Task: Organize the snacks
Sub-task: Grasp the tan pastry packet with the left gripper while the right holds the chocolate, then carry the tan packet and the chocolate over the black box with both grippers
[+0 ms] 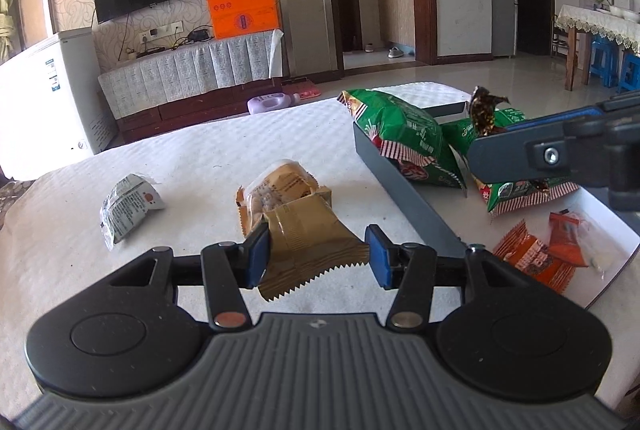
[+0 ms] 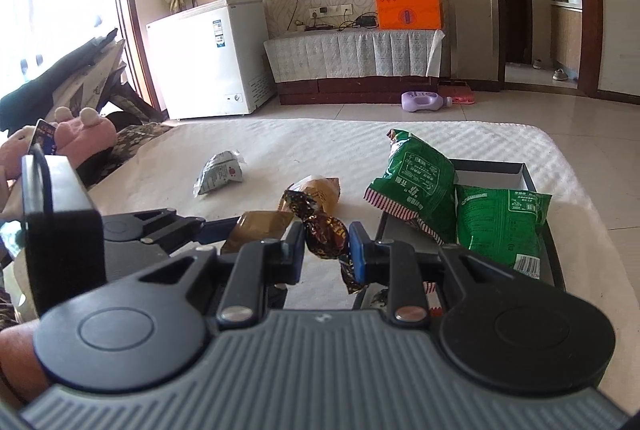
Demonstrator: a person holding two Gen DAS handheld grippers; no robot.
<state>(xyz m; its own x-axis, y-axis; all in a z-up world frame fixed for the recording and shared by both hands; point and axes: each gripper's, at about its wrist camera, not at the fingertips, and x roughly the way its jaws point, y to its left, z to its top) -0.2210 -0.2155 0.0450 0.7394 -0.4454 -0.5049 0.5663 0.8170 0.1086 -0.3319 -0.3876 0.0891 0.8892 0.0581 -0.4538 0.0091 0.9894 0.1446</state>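
Note:
My left gripper is open around the near end of a tan snack packet lying on the white table; its jaws stand apart on both sides of the wrapper. My right gripper is shut on a dark brown foil candy and holds it above the left edge of the grey tray. The candy also shows in the left wrist view, over the tray. Two green snack bags lie in the tray. Orange packets lie in its near part.
A silver-white packet lies on the table to the left of the tan one. The table's far edge drops to a tiled floor with a purple bottle. A pink plush toy and dark clutter sit off the table's left side.

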